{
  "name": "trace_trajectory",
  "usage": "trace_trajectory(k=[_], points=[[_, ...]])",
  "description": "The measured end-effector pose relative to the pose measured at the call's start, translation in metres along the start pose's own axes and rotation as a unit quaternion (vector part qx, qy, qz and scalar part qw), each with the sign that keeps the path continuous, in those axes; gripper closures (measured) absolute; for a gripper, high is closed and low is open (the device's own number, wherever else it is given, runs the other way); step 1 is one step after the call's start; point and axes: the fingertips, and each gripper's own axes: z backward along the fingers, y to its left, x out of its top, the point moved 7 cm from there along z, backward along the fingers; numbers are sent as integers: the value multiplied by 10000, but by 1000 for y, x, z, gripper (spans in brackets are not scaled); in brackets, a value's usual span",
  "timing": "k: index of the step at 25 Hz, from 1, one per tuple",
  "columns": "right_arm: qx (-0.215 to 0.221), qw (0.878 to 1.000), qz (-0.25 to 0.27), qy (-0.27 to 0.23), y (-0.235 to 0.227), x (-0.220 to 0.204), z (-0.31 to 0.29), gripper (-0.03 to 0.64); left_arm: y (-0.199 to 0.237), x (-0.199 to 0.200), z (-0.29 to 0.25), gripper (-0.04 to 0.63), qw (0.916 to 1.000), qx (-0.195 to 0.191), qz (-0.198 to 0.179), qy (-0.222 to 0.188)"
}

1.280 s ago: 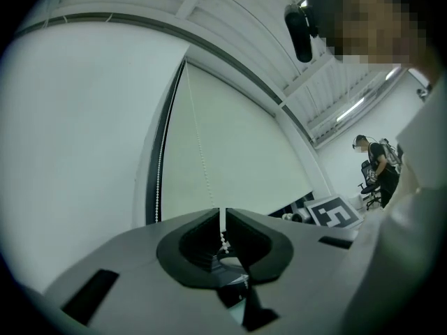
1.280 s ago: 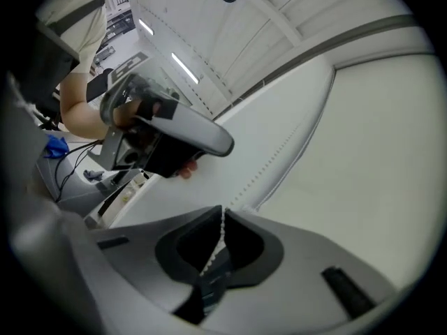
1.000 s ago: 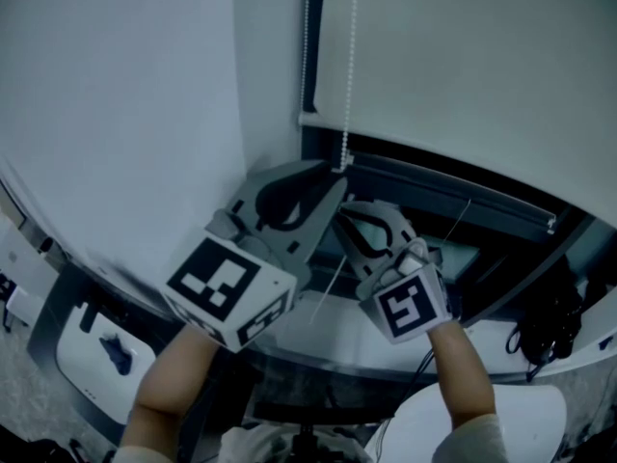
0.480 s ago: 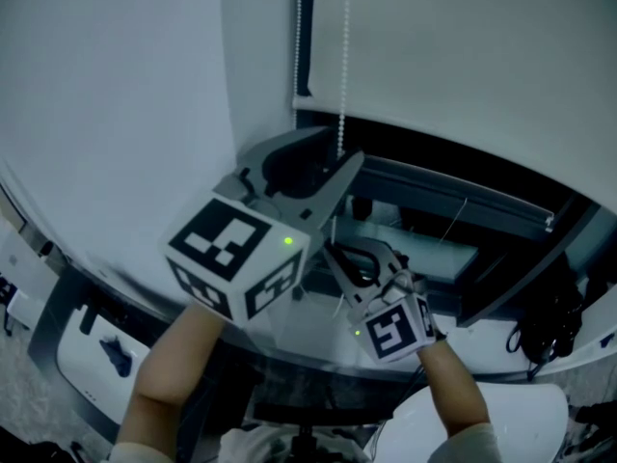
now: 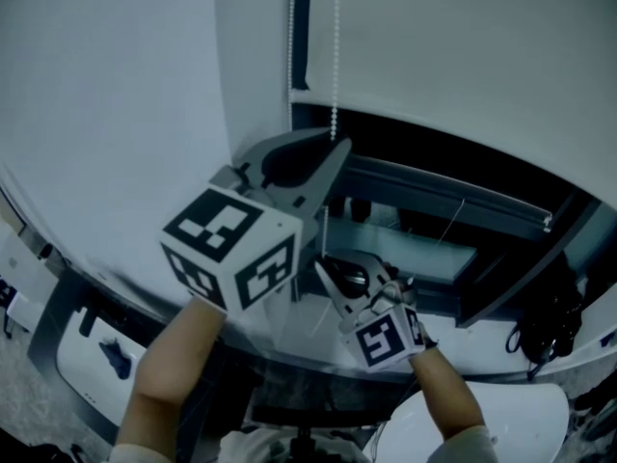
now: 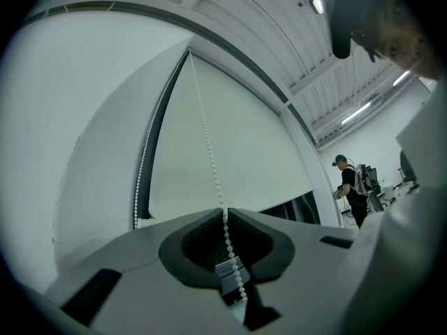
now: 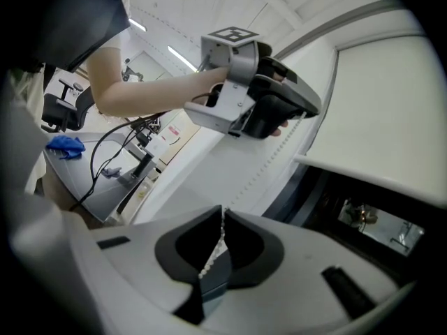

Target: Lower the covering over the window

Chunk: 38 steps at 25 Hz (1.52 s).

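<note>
Left claw let go, rose, just closed again: now pinching chain higher up. Right claw dropped, clamped on same chain below. Blind hem still above dark window; likely more hand-over-hand pulls needed.

White roller blind partway down

The blind is off-white and its bead chain white — the window frame dark. The right tool is grey with black inner linings, its cube white with black square markers.
</note>
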Motion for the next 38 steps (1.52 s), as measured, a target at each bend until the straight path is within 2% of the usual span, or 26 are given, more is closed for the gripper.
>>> trace_trajectory(k=[4, 7, 9, 11, 13, 15, 17, 19, 21, 24, 30, 38], points=[[15, 10000, 51, 37, -2, -1, -1, 595, 0, -1, 0, 561, 9998, 85, -157, -44], [86, 9999, -8, 56, -5, 1, -1, 595, -5, 0, 4, 563, 9986, 223, -464, -89], [245, 9995, -178, -14, -7, 2, -2, 595, -9, 3, 5, 565, 9974, 296, -660, -74], [509, 9965, -629, -195, -11, 4, 2, 574, -12, 4, 7, 565, 9963, 337, -795, -48], [797, 9855, -1381, -573, -20, 11, 12, 522, -13, 4, 8, 565, 9956, 390, -852, -2], [974, 9680, -2066, -1041, -39, 20, 29, 518, -10, 4, 10, 565, 9955, 435, -841, 25], [874, 9528, -2463, -1546, -67, 27, 47, 518, -10, 4, 13, 565, 9948, 463, -908, 8], [530, 9405, -2754, -1921, -95, 34, 61, 518, -13, 4, 14, 565, 9938, 476, -1005, -12], [200, 9384, -2766, -2062, -117, 45, 68, 518, -17, 4, 13, 565, 9937, 466, -1018, -1], [-22, 9423, -2552, -2165, -134, 66, 69, 518, -20, 0, 13, 565, 9946, 433, -942, 55], [-106, 9424, -2351, -2375, -148, 100, 57, 518, -31, -44, 19, 565, 9942, 290, -889, 530], [-169, 9496, -2268, -2158, -156, 115, 43, 518, -41, -110, 26, 565, 9931, 195, -582, 996]])
